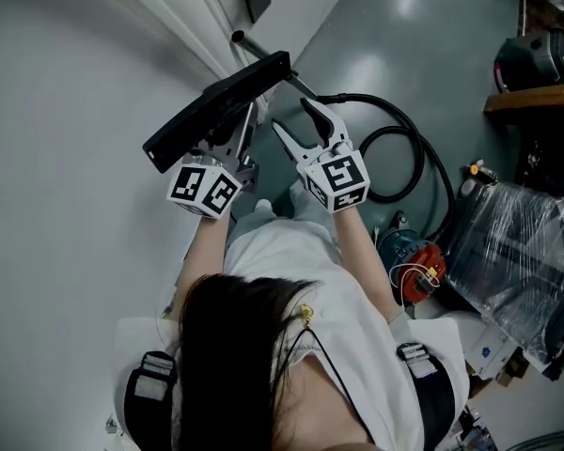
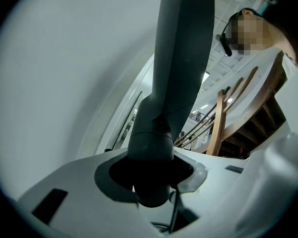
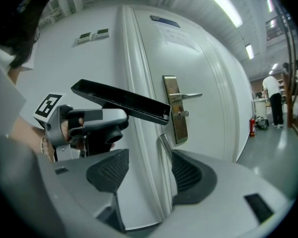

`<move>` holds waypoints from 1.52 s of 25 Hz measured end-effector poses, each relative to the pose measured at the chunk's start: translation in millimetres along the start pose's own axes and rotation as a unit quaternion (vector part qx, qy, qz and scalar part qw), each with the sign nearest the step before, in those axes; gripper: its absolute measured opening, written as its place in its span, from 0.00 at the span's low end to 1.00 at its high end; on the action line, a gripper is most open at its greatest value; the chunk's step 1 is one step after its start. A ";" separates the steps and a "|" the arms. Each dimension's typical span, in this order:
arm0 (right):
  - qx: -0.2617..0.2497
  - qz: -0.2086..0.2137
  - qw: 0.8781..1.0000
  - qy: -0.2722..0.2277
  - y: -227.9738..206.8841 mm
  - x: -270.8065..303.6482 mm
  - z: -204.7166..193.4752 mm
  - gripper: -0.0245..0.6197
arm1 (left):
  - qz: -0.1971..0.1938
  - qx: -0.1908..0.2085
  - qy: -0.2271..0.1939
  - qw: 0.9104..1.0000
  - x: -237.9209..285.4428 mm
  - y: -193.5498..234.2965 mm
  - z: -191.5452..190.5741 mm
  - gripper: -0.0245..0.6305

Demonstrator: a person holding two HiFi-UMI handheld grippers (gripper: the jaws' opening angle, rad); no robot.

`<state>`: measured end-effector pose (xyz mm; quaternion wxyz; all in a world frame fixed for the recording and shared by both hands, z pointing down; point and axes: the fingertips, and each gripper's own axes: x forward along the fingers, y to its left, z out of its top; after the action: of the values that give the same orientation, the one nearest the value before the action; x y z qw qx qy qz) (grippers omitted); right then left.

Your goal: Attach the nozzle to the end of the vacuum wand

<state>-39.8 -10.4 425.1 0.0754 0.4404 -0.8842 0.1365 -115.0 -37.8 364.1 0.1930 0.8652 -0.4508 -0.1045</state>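
Dark hair (image 1: 235,346) and a white shirt (image 1: 301,261) sit closest to us in head view. Left gripper (image 1: 233,130): jaws clamped on the round neck of the black nozzle (image 1: 216,106). We hold the nozzle in the air, flat head tilted, in front of the white door (image 3: 208,83). Right gripper (image 1: 305,120): jaws wide, gripping nothing. Wand (image 1: 249,45) slants just past the right jaw tips; we can't tell if they touch. Its black hose (image 1: 409,148) loops over the floor (image 1: 376,45).
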 end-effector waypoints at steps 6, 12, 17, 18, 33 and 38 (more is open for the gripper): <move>-0.007 0.011 1.000 0.005 -13.5 -1.5 0.7 0.45 | 0.024 -0.004 -0.012 1.000 7.7 -1.9 0.5 0.27; -0.022 0.028 0.999 0.006 -27.3 2.4 7.7 0.45 | 0.035 -0.010 -0.024 0.999 22.1 -4.2 1.2 0.27; -0.028 0.041 0.999 0.008 -40.5 5.6 8.7 0.45 | 0.053 -0.011 -0.032 0.998 32.8 -2.4 0.6 0.27; -0.028 0.044 0.999 0.008 -43.2 5.8 8.9 0.45 | 0.057 -0.010 -0.034 0.998 34.7 -1.7 0.7 0.27; -0.038 0.098 0.994 0.041 -60.3 19.9 -7.0 0.46 | 0.120 -0.006 -0.066 0.991 45.4 14.5 16.5 0.27; -0.037 0.111 0.992 0.048 -60.6 19.9 -11.6 0.46 | 0.129 0.002 -0.082 0.988 41.9 12.6 27.1 0.27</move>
<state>-3.2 -56.8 451.8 0.1187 0.3291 -0.9275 0.1319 -110.0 -85.2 344.7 0.1658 0.7885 -0.5734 -0.1485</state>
